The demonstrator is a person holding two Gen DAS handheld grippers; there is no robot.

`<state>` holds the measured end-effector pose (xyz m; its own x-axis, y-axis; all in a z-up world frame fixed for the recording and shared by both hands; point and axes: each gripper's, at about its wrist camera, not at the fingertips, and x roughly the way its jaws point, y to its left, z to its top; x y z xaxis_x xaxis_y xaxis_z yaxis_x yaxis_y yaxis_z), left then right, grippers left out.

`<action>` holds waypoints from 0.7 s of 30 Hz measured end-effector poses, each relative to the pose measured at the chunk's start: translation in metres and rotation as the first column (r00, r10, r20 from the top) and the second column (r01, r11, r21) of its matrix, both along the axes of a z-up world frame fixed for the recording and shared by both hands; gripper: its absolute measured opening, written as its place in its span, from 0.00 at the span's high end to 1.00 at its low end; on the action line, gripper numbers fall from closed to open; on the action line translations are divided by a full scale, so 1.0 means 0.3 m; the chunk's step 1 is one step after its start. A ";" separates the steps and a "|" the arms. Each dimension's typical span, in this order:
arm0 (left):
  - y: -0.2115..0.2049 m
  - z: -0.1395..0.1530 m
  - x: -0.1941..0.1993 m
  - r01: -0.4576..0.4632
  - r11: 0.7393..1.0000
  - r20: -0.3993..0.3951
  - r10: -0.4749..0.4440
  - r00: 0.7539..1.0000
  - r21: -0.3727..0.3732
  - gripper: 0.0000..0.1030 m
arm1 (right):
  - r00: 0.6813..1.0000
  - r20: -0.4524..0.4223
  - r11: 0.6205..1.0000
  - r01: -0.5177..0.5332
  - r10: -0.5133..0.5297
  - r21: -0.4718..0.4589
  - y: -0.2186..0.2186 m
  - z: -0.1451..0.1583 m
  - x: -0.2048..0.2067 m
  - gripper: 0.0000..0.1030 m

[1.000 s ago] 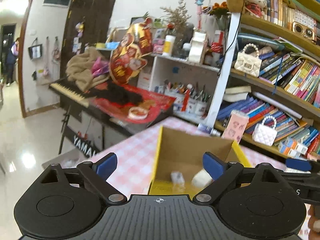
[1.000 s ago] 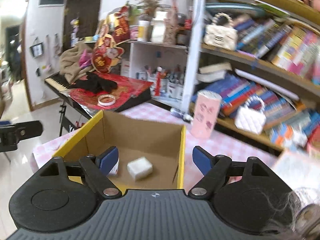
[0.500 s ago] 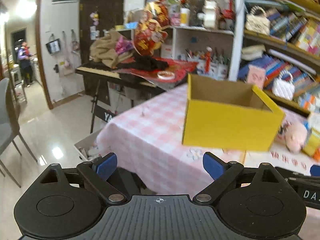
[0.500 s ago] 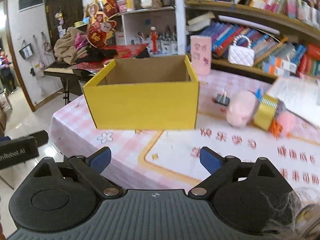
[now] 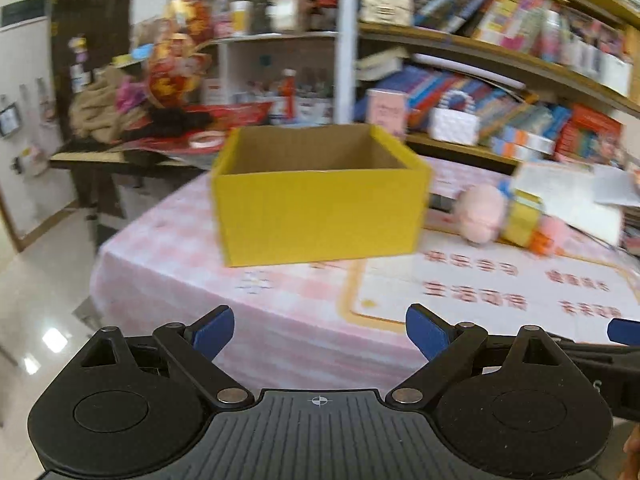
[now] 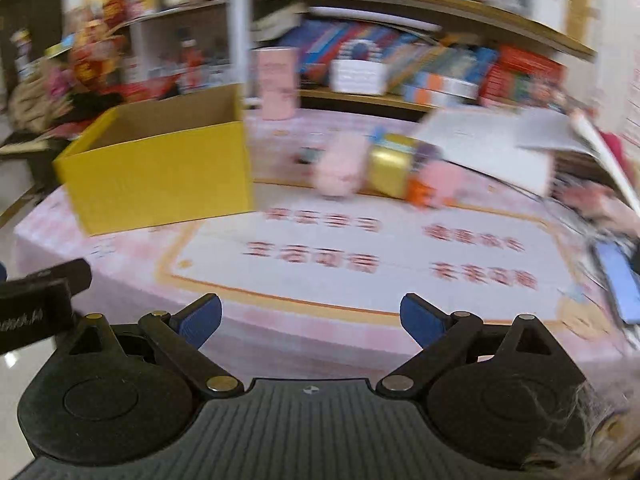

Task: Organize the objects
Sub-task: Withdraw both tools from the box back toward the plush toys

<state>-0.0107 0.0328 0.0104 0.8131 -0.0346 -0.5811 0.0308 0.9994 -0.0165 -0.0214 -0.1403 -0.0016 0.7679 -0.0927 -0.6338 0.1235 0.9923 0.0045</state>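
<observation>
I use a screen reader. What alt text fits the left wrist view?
Open left tongs, holding nothing, point at a yellow box on a pink checked tablecloth. Pink soft toys lie right of the box; crowded bookshelves stand behind.

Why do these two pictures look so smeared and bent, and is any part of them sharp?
Right wrist view: strongest motion smear; the yellow box, the pink plush toy and the mat's red print are streaked. Left wrist view: milder blur; the box keeps clean edges, the shelves are soft. Both: the fisheye lens bows the shelf lines; only the open, empty left gripper and right gripper look crisp. Glare spots shine on the floor, left view.
</observation>
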 end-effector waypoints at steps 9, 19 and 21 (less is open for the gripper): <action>-0.156 -0.016 0.020 0.157 0.987 -0.001 -0.157 0.988 0.027 0.08 | 0.982 -0.032 0.977 0.187 -0.185 0.099 -0.198 -0.017 -0.049 0.08; -0.314 -0.045 0.123 0.205 0.979 -0.062 -0.204 0.977 0.006 0.08 | 0.974 -0.088 0.973 0.214 -0.207 0.080 -0.352 -0.054 0.018 0.09; -0.339 -0.045 0.150 0.198 0.980 -0.067 -0.197 0.978 0.002 0.08 | 0.976 -0.096 0.977 0.202 -0.195 0.074 -0.376 -0.056 0.057 0.09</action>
